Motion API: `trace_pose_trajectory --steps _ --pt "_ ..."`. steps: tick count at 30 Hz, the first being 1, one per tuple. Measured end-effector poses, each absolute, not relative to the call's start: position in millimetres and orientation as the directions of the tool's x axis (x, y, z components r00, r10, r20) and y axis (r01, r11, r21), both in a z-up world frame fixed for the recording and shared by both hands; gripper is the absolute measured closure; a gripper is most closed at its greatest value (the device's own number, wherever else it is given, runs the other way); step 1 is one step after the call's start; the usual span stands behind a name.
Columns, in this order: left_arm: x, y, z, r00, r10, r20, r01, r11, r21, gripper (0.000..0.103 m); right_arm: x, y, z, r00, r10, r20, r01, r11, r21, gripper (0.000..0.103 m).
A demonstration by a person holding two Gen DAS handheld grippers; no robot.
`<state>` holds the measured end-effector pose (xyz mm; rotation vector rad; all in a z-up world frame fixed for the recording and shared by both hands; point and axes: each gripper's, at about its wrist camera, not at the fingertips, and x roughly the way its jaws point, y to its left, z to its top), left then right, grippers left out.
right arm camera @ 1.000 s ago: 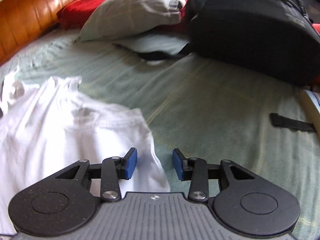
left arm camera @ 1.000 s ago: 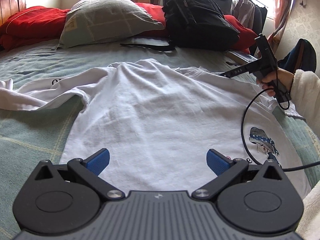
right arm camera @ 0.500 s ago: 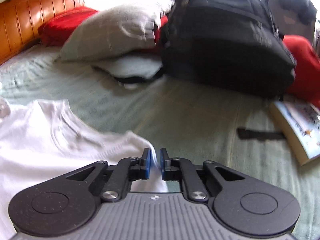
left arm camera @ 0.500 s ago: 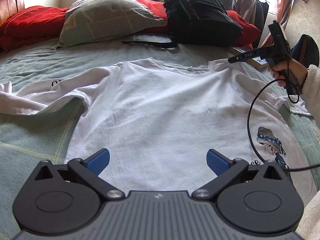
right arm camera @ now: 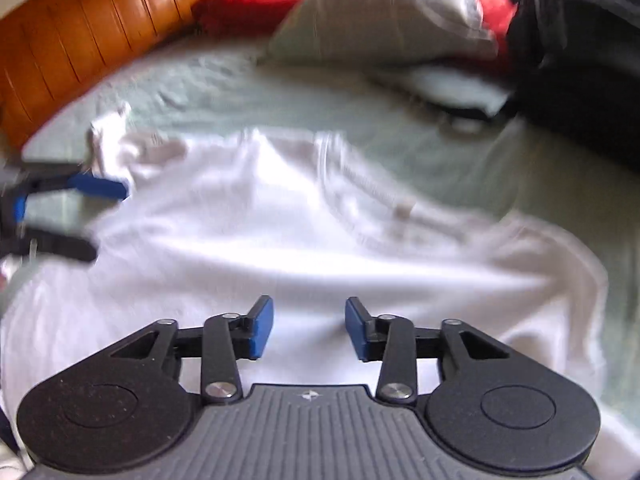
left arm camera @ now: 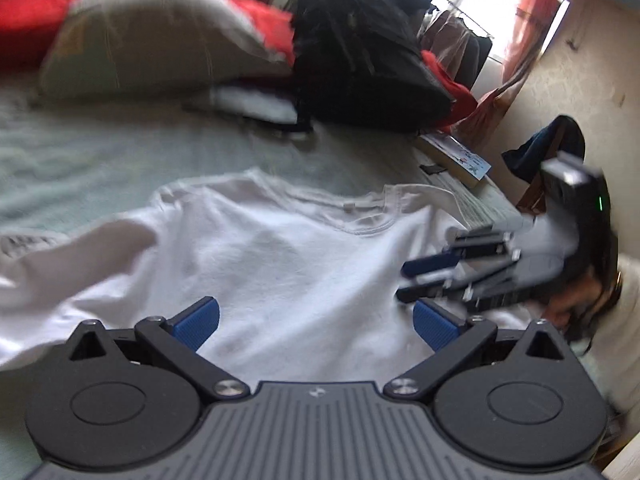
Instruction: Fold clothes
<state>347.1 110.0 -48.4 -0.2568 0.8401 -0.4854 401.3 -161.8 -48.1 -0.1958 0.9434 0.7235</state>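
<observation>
Bed [left arm camera: 100, 152], largest item, covered by a pale green sheet and filling both views, both of them blurred. White T-shirt [left arm camera: 288, 264] spread flat over the sheet at the centre of the left wrist view, collar [left arm camera: 360, 216] toward 1 o'clock, one sleeve [left arm camera: 60, 264] trailing toward 9 o'clock; the same T-shirt [right arm camera: 280, 248] fills the middle of the right wrist view, creased across its width. Black backpack [left arm camera: 360, 60] standing at 12 to 1 o'clock in the left wrist view, beyond the shirt and apart from it. Grey-green pillow [left arm camera: 152, 36] at 11 o'clock, leaning on a red blanket [left arm camera: 24, 24]. Wooden headboard [right arm camera: 80, 32] at 10 o'clock in the right wrist view. Book [left arm camera: 456, 156] lying near the bed edge at 2 o'clock, just past the shirt's shoulder. Left gripper [left arm camera: 316, 320], at 6 o'clock of its own view, jaws spread wide with nothing between them, poised over the lower body of the shirt. Right gripper [right arm camera: 309, 328], at 6 o'clock of its own view, jaws parted by a moderate gap, empty, above the white fabric; seen from the left wrist view it sits at 3 o'clock, lying low over the shirt's right side, whether touching the cloth cannot be told through the blur. Hand [left arm camera: 576, 300] on its handle, with a pale fleecy sleeve [left arm camera: 624, 320] at the frame edge.
</observation>
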Motion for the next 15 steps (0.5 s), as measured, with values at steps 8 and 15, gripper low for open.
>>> trace_pose_trajectory --steps 8,15 --pt "406.3 134.5 -69.0 0.638 -0.275 -0.719 0.131 0.959 -0.251 0.005 442.9 -138.4 -59.9 0.481 0.421 -0.769 -0.547 0.83 0.112 0.052" --pt "362.6 127.1 -47.9 0.645 -0.32 -0.694 0.251 0.946 -0.203 0.003 480.6 -117.1 -56.1 0.496 0.435 -0.752 -0.623 0.781 0.041 0.053"
